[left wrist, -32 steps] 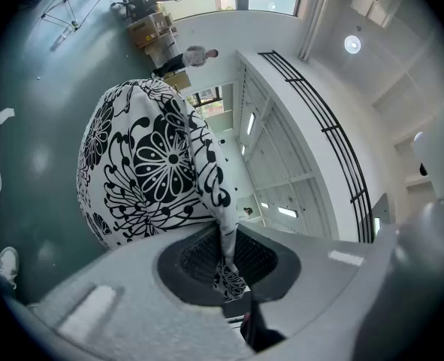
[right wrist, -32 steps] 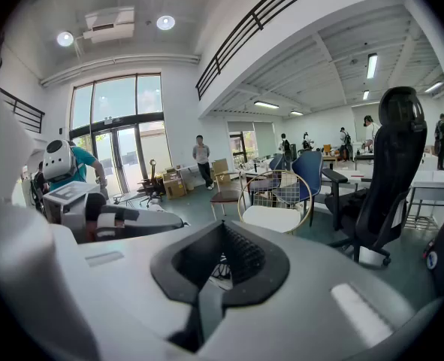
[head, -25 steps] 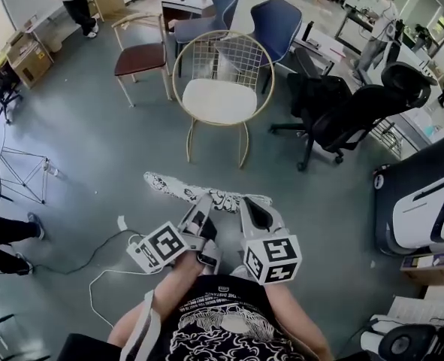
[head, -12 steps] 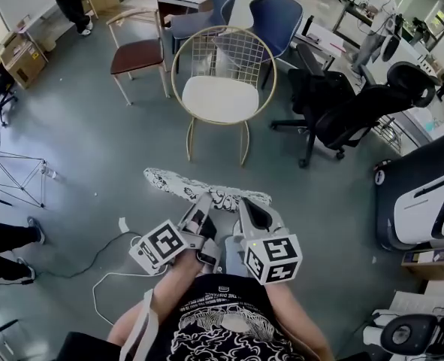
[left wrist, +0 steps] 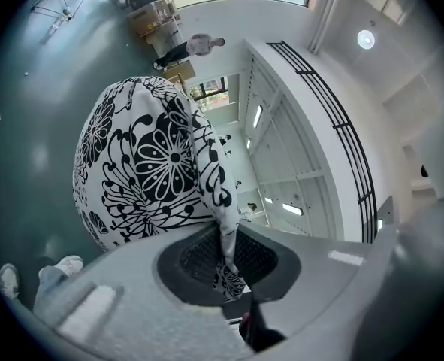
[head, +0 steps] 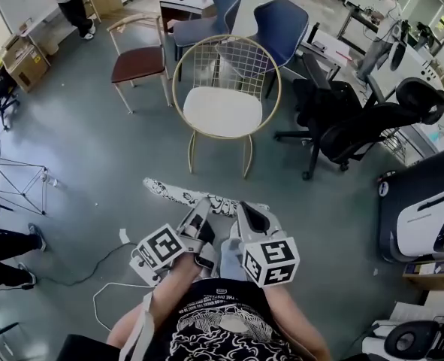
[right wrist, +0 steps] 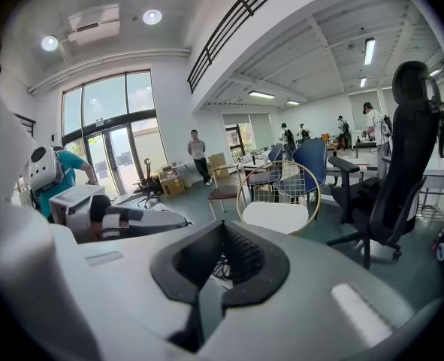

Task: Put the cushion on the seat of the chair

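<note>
I'm holding the cushion (head: 184,192) low over the floor, well short of the chair (head: 229,62). The left hand-held gripper (head: 203,204) is clenched on a fold of its cover, and the right hand-held gripper (head: 243,207) is clenched on what looks like only a thin bit of its edge. I'm worrying that so small a pinch slips on the lift to the seat (head: 223,111), dropping one end onto the floor or snagging it on the wire frame.
</note>
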A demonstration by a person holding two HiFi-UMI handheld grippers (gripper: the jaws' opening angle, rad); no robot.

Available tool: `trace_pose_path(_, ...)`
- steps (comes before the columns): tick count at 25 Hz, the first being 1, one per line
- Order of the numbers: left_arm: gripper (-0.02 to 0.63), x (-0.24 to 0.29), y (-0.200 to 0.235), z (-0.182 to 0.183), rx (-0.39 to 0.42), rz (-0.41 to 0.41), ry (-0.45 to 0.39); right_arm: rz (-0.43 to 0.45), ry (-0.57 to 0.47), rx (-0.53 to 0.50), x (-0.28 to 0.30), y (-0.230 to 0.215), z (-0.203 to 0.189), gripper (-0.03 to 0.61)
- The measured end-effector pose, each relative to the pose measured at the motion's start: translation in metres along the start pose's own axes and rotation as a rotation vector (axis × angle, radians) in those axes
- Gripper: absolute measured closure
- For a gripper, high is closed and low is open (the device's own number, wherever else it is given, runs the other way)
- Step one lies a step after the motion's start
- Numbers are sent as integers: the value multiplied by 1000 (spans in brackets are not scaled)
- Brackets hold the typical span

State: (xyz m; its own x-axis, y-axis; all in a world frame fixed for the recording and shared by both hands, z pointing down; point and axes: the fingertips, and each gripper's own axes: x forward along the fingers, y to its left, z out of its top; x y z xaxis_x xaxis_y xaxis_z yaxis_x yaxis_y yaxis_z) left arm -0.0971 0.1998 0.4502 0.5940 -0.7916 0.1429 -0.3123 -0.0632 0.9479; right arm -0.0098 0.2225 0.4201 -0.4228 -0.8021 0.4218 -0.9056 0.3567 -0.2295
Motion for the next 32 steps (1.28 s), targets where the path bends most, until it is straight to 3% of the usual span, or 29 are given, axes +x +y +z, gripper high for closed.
trace_pose_path(5, 594, 37, 3, 12, -43, 4, 3, 10, 13, 18, 32, -25, 17, 580)
trace_pose_path(16, 594, 131, -20, 46, -145, -90, -53, 52, 25, 32, 95, -83, 60, 580)
trace_pose_path(21, 594, 166, -10, 52, -69, -2, -38, 70, 20, 35, 115, -115, 80, 580)
trace_pose_path(25, 594, 199, -32, 57, -112, -87, -70, 84, 15, 37, 126, -137, 94, 580)
trace_pose_path(29, 594, 207, -19, 62, -41, 2, -62, 94, 7, 42, 134, -152, 103, 581)
trace_pose_path(32, 594, 216, -33, 68, -74, -57, -91, 99, 6, 45, 138, -158, 106, 581)
